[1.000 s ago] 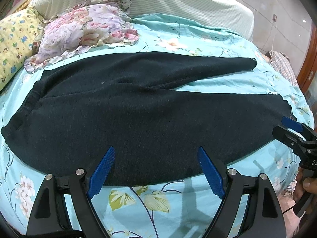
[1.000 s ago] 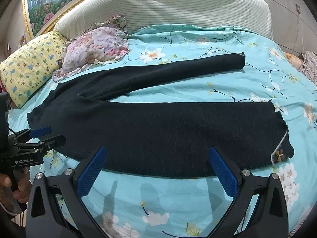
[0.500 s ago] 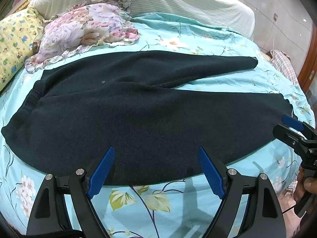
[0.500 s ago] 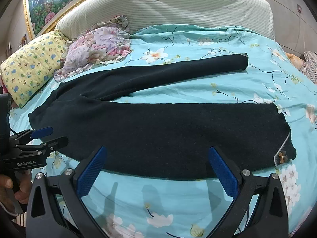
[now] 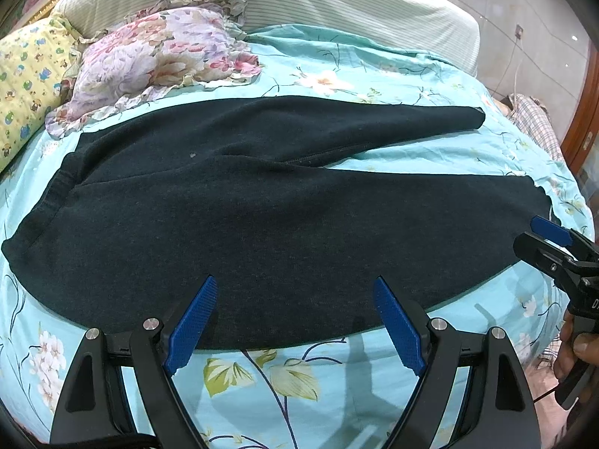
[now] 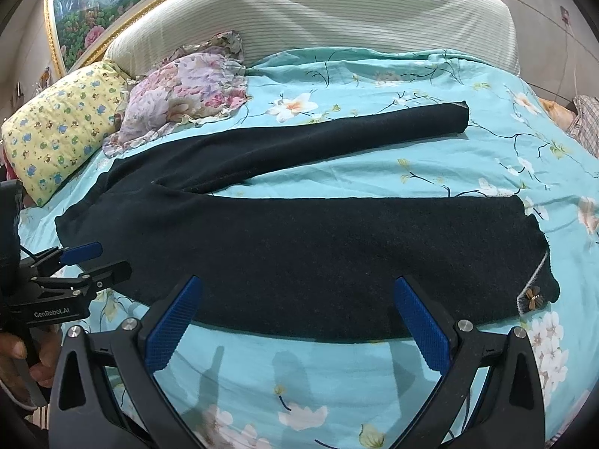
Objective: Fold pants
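Bed [image 5: 374,75] with turquoise floral sheet fills the left wrist view, striped headboard cushion [image 5: 337,3] behind. Dark pants [image 5: 262,217] lie flat across the sheet, waistband to the left, two legs spreading to the right in a narrow V, far leg hem near upper right, near leg hem at right edge. Small pale speck on the fabric near the crotch. Pink floral pillow [image 5: 161,56] just beyond the waistband, yellow patterned pillow [image 5: 26,82] at far left. Plaid fabric [image 5: 535,119] off the bed at right. Left gripper [image 5: 295,318] spread wide, blue pads [image 5: 191,321] over the near edge of the pants; contact unclear, nothing held. Right gripper [image 5: 543,239] enters from the right near the near leg hem, hand [image 5: 576,351] on its handle; fingers parted, holding nothing.

Right wrist view: same bed [image 6: 374,172], headboard cushion [image 6: 337,11], gold-framed flower painting [image 6: 112,3] upper left. Pants [image 6: 318,247] laid across, waistband left, near leg hem at right with a pale trim strip and small brown bow [image 6: 532,295]. Far leg angles up to the right. Floral pillow [image 6: 187,89] and yellow pillow [image 6: 60,127] at left. Right gripper [image 6: 299,321] wide open, pads [image 6: 423,329] over the near pants edge, gripping nothing. Left gripper [image 6: 93,258] at left by the waistband, fingers apart, empty, hand [image 6: 18,359] below it.
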The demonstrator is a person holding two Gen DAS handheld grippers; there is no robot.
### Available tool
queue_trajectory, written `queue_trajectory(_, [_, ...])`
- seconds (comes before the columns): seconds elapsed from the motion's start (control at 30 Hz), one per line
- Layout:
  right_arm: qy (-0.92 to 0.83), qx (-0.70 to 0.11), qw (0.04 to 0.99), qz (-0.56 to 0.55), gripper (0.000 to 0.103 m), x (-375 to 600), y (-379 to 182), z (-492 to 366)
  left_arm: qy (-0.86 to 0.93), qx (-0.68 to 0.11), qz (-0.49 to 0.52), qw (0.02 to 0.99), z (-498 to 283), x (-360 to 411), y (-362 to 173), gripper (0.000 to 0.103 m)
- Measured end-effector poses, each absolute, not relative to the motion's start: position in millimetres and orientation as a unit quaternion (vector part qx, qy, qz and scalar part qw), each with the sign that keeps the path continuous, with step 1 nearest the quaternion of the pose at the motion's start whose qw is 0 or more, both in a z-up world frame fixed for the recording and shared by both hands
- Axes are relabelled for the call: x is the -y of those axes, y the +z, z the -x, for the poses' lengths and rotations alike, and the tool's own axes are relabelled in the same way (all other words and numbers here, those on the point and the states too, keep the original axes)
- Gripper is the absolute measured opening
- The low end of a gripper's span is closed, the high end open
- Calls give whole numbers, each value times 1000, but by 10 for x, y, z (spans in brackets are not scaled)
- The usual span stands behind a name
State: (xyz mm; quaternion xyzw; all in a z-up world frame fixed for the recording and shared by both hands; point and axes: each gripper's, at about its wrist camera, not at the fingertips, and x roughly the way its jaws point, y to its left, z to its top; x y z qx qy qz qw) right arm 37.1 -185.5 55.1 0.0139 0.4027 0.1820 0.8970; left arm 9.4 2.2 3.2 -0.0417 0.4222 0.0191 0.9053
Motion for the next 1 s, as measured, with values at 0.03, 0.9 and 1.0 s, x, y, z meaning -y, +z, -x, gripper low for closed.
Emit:
queue_trajectory(0.03, [183,-403,897,-13,102,1852,549,-371,19,-423,42,905,-98,-25,32,86])
queue_trajectory(0.9, [179,-407,895,-24,102,1899,588,-402,-5,-428,41,903,-192,-21,58,86])
queue_trajectory(1.0, [180,-408,895,-26,102,1900,590,-402,-11,-429,40,902,-204,-25,63,86])
